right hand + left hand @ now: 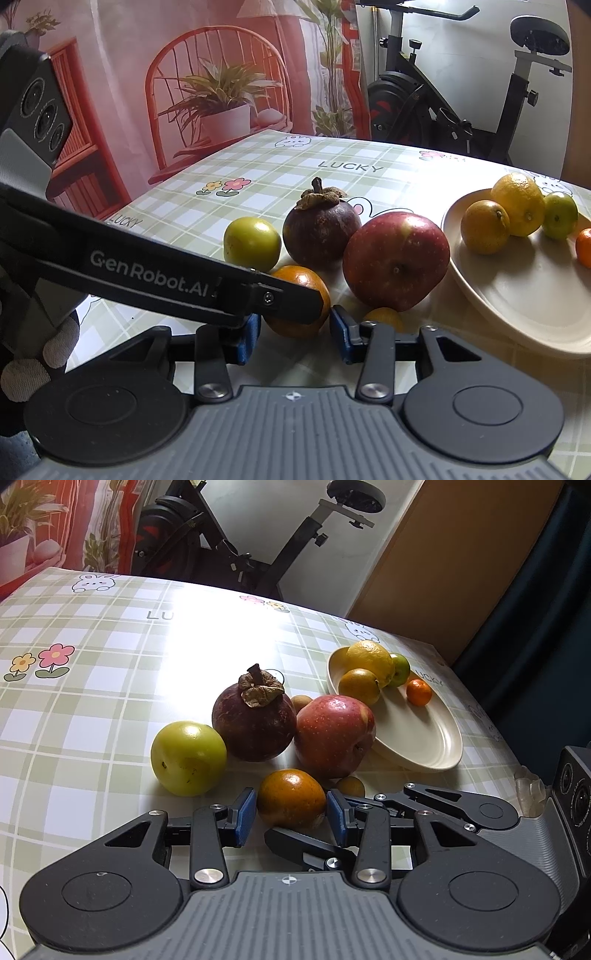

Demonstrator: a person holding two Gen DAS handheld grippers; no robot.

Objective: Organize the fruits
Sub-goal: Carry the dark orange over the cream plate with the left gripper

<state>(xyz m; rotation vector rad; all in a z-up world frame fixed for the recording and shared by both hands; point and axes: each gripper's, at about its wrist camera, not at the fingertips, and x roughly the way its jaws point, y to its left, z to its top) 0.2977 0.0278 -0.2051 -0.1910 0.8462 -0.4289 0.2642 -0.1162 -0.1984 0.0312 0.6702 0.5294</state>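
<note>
Here, a round, glossy orange [290, 798] on the checked tablecloth [92, 709] is clasped between the ribbed blue pads [246, 816] of the left gripper [291, 814]. The right gripper [295, 334] is also set around it, contact unclear. Beyond, a smooth red apple [332, 734] touches the cream oval plate [424, 734].

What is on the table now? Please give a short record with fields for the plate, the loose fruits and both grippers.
plate: yellow citrus, orange citrus, small green fruit, tangerine
loose fruits: large green fruit, mangosteen, apple, orange
left gripper: pads against the orange
right gripper: beside the same orange, grip unclear
</note>
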